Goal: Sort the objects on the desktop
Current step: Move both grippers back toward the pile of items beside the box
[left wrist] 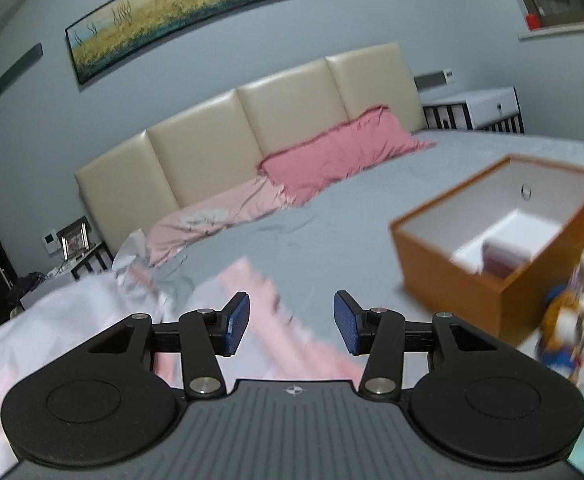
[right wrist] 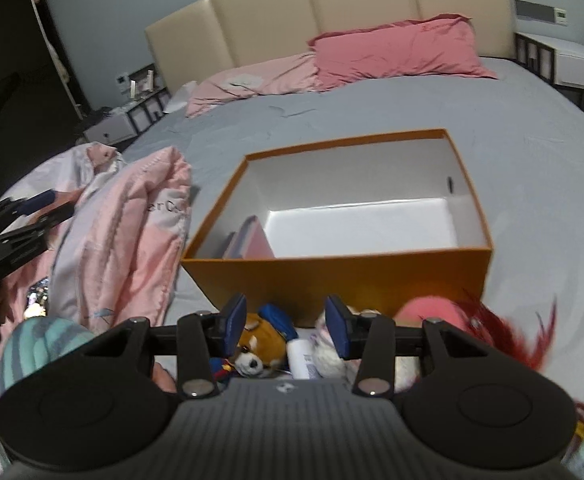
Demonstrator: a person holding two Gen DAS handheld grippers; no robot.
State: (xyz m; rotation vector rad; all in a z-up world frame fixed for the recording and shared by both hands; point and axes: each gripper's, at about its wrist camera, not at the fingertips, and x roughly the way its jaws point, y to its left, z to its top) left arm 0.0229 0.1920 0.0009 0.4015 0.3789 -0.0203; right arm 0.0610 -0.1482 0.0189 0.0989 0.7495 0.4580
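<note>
Around you lay a wide bed with a grey-blue sheet point(right wrist: 372, 108), a cream padded headboard point(right wrist: 332, 8) at its far end and a dark pink pillow point(right wrist: 396, 54) against it. A crumpled pink-and-white quilted blanket point(right wrist: 132, 236) was heaped to the left of the open orange cardboard box with a white lining point(right wrist: 372, 276), touching its near-left corner or just beside it; I could not tell which. That box stood between your right gripper point(right wrist: 286, 330) and the rest of the bed, its orange front wall rising directly behind the toys. Inside, at the near-left corner, a pinkish flat item point(right wrist: 254, 242) leaned against the wall; its kind was unclear.

The small brown-and-white plush animal point(right wrist: 258, 346) lay on the sheet just in front of the box, face up toward you, with a blue piece point(right wrist: 278, 316) beside its head and a white tube-like object point(right wrist: 302, 356) touching its right side. A fluffy pink-and-red plush point(right wrist: 452, 318) sat further right.

Your right gripper's blue pads stood wide apart above the plush animal, holding nothing. Your left gripper point(left wrist: 291, 322) was equally wide and empty, over the blanket.
</note>
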